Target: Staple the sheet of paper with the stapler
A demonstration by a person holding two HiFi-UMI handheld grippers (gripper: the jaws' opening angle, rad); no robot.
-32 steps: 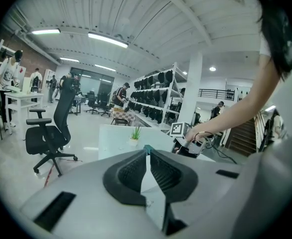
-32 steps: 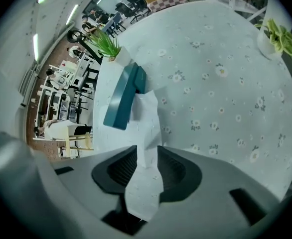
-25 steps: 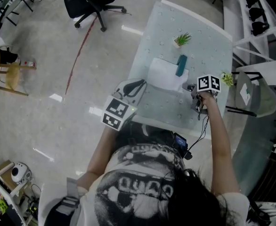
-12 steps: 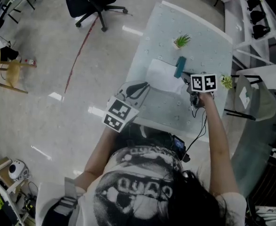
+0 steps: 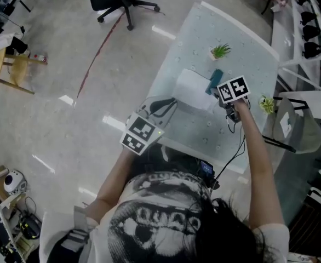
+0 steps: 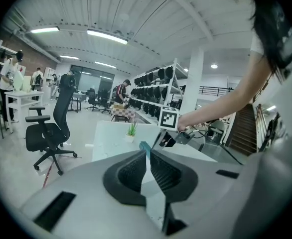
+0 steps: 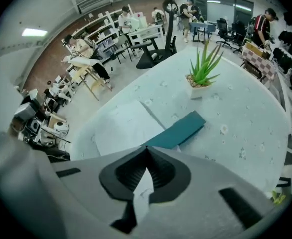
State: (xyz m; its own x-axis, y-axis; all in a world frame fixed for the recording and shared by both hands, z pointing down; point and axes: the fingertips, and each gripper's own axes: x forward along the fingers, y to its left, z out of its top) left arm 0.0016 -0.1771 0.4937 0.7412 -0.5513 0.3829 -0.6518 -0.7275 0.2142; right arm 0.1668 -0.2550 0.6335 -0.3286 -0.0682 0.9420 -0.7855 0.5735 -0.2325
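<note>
2 claws closed tight and empty at the pale worktop.
We see ribbed black pads meeting on the left claw [image 6: 147, 152] and right claw [image 7: 146, 149]; the flat teal stapler [image 7: 178, 130] lies at the smooth white paper's [image 7: 122, 126] edge on the speckled worktop [image 7: 235, 118].

Pale speckled bench [image 5: 242, 48] with rounded corners, teal stapler [image 5: 213, 81] lying flat on it, white sheet of paper [image 5: 192, 87] lying flat just left of the stapler with its edge meeting it, small potted plant [image 5: 219, 51] standing apart beyond the stapler, toward the far end.
</note>
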